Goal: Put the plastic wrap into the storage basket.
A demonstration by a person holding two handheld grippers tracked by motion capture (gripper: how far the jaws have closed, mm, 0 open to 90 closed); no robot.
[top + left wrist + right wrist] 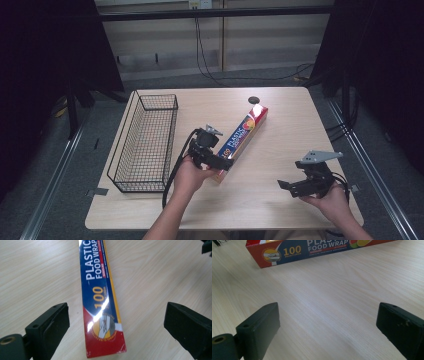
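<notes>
A long box of plastic food wrap (pixel 247 127), blue and red with a yellow edge, lies diagonally on the middle of the wooden table (pixel 280 145). My left gripper (pixel 216 159) hovers over the box's near end. In the left gripper view the box (pixel 100 290) runs up between the wide-apart jaws, and the left gripper (pixel 117 315) is open, not touching it. My right gripper (pixel 295 186) is held low near the table's front right, apart from the box. In the right gripper view it (pixel 328 315) stands open over bare wood, with the box (pixel 312 250) lying across the top.
A black wire basket (pixel 156 95), empty, stands along the table's left side. A small dark round hole (pixel 254 99) sits near the table's far edge, just beyond the box. Cables hang at the wall behind.
</notes>
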